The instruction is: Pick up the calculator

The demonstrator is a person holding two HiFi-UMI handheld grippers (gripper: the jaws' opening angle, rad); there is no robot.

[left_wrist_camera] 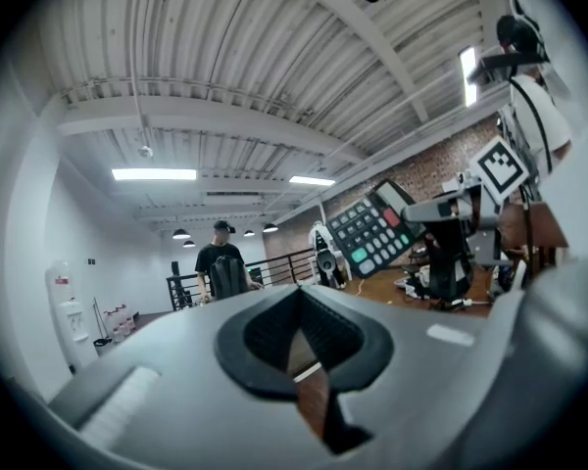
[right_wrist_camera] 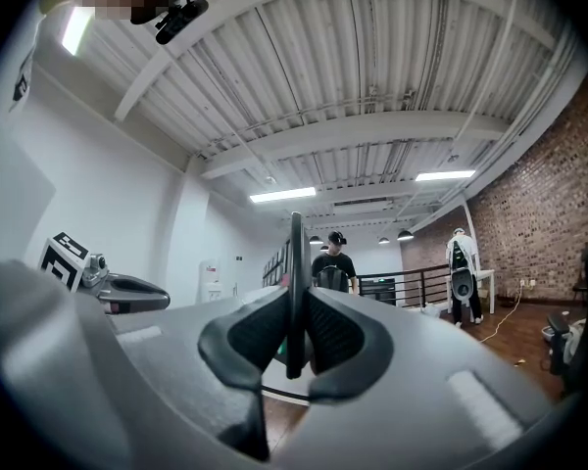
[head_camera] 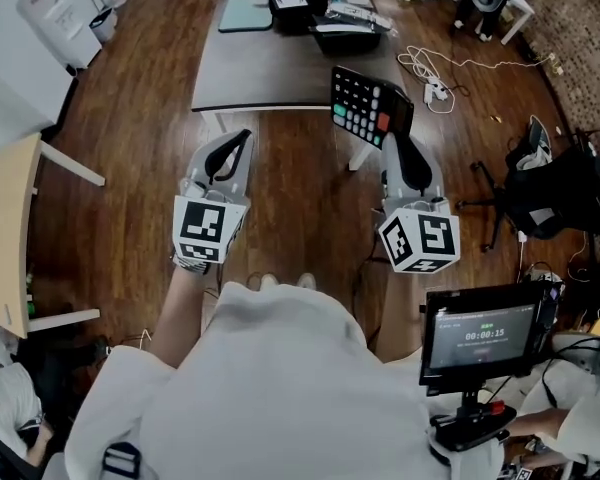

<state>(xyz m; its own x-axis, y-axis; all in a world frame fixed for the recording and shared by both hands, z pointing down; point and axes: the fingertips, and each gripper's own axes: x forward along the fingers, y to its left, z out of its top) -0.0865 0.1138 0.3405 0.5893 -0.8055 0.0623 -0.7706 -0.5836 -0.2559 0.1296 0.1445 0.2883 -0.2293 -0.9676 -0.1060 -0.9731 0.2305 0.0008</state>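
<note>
The calculator [head_camera: 365,106] is a black slab with dark, green and red keys, held upright in the air just in front of the grey table [head_camera: 270,73]. My right gripper [head_camera: 392,140] is shut on its lower edge. In the right gripper view the calculator [right_wrist_camera: 295,253] shows edge-on, pinched between the two dark pads [right_wrist_camera: 265,336] of my right gripper [right_wrist_camera: 296,306]. The left gripper view shows the calculator's [left_wrist_camera: 377,228] key face off to the right. My left gripper [head_camera: 242,136] hangs beside it to the left, jaws together and holding nothing; the same shows for the left gripper [left_wrist_camera: 299,297] in its own view.
On the far end of the table lie a teal notebook [head_camera: 246,13] and black boxes [head_camera: 345,36]. White cables [head_camera: 430,68] trail over the wood floor. A black office chair [head_camera: 550,183], a monitor on a stand [head_camera: 485,333] and a wooden desk [head_camera: 5,228] flank me. A person [left_wrist_camera: 220,267] stands far off.
</note>
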